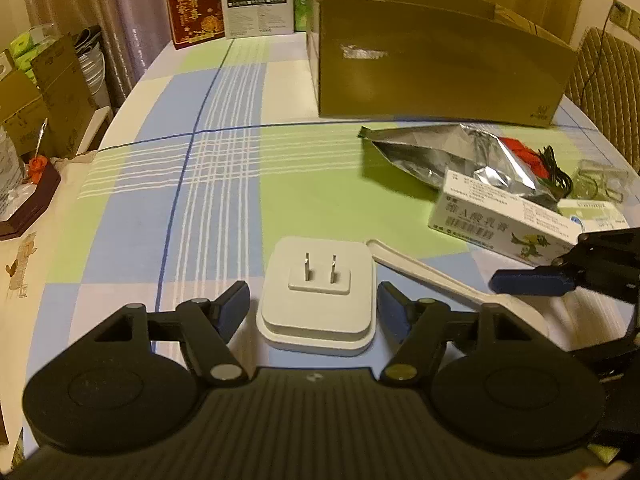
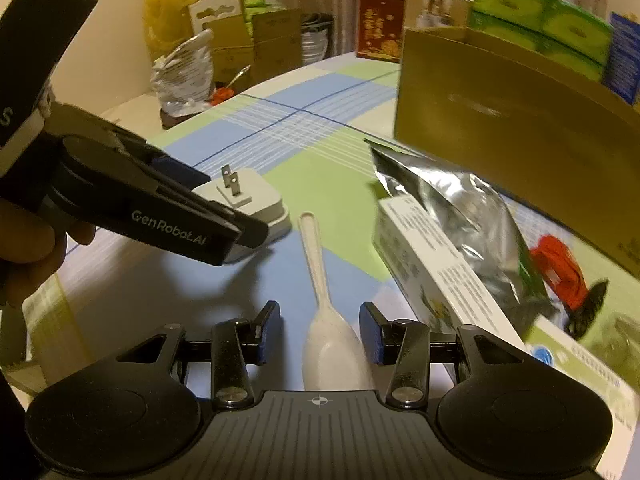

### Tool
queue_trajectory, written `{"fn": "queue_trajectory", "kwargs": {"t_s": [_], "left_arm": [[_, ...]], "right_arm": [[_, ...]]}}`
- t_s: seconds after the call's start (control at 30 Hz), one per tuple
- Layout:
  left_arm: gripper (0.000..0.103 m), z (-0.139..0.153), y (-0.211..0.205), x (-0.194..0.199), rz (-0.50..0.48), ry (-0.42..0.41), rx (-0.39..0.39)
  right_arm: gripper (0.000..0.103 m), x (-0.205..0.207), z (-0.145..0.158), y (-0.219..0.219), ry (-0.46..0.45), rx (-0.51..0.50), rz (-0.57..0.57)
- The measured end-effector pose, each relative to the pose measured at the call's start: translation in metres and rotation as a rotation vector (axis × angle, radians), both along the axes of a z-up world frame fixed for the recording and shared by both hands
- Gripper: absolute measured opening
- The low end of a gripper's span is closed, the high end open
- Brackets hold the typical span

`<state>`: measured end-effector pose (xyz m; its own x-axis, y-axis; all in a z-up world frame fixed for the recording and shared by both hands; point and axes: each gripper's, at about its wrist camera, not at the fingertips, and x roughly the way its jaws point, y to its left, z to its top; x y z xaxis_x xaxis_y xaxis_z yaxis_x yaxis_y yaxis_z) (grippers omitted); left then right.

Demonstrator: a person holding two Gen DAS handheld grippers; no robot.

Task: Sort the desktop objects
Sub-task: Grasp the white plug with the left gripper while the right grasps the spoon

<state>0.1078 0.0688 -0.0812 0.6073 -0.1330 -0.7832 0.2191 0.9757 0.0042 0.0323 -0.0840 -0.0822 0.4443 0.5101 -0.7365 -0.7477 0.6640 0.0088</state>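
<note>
A white plug adapter point(image 1: 318, 300) lies prongs up on the checked tablecloth, between the open fingers of my left gripper point(image 1: 313, 310); the pads do not touch it. It also shows in the right wrist view point(image 2: 248, 200), partly behind the left gripper point(image 2: 224, 220). A white plastic spoon point(image 2: 326, 320) lies with its bowl between the open fingers of my right gripper point(image 2: 318, 334). In the left wrist view the spoon point(image 1: 432, 276) runs right of the adapter, with the right gripper point(image 1: 532, 280) at its bowl end.
A large brown cardboard box point(image 1: 436, 68) stands at the back right. In front of it lie a silver foil pouch point(image 1: 452, 156), a white medicine box point(image 1: 500, 224), a red item point(image 1: 520, 148) and a black cord point(image 1: 556, 172). More boxes point(image 1: 196, 4) stand at the table's far edge.
</note>
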Motion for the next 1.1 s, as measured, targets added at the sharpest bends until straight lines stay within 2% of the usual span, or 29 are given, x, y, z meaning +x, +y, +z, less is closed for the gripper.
{"fn": "queue_trajectory", "kwargs": {"t_s": [0.27,0.4,0.47,0.93,1.1], "left_arm": [[0.066,0.001,0.004,0.002,0.019,-0.015,-0.023],[0.066,0.002,0.006,0.002,0.025,-0.018,-0.033],[0.066,0.001,0.005,0.002,0.019,-0.012,-0.029],[0.066,-0.006,-0.007,0.004,-0.013,-0.004,-0.001],[0.06,-0.006,-0.006,0.006,-0.004,0.011,-0.008]], "right_arm": [[0.028,0.006,-0.004,0.01,-0.028,0.003,0.027],[0.007,0.007,-0.004,0.009,-0.03,-0.007,0.024],[0.004,0.006,-0.003,0.008,-0.03,-0.012,0.02],[0.003,0.008,0.008,-0.002,-0.04,0.027,-0.056],[0.003,0.007,0.012,-0.004,-0.038,0.043,-0.071]]}}
